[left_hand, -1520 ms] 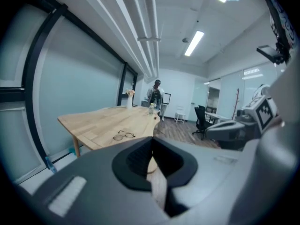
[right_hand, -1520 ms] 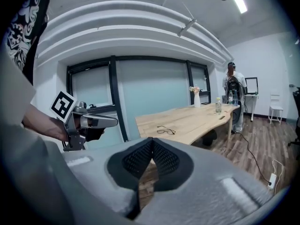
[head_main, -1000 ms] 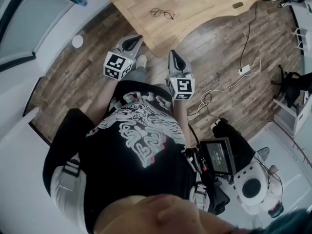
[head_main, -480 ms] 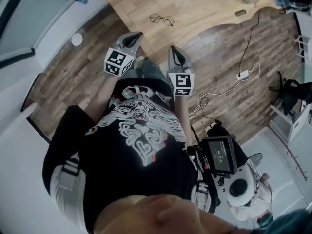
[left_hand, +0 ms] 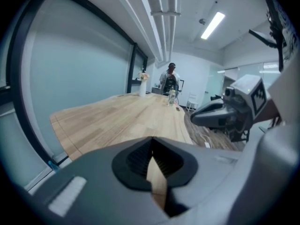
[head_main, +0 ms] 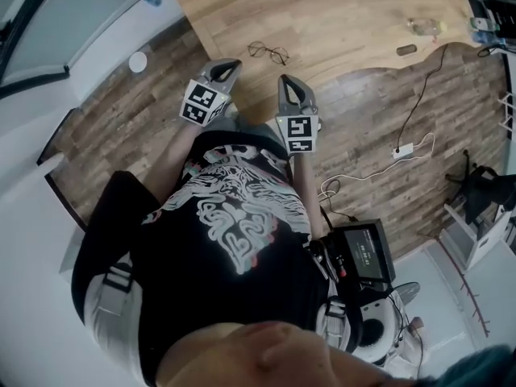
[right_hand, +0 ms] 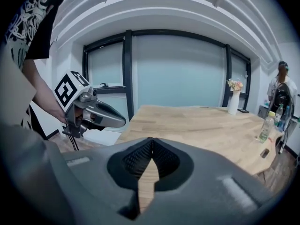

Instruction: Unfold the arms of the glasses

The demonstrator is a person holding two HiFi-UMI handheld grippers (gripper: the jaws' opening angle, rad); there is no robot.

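The left gripper and right gripper, jaws pressed together and empty, point toward the wire-rimmed glasses on the wooden table (likely lining up to reach them).

A long pale wooden table with a curved edge fills the middle of the room. The floor around it is dark wood plank. A wall of frosted glass panes in black frames runs along one long side of the table. At the table's far end stand a white vase of flowers and a clear bottle, and a person stands beyond that end. A white power strip with its cable lies on the floor beside the table. Above the table the white ceiling carries pipes and a lit strip light.
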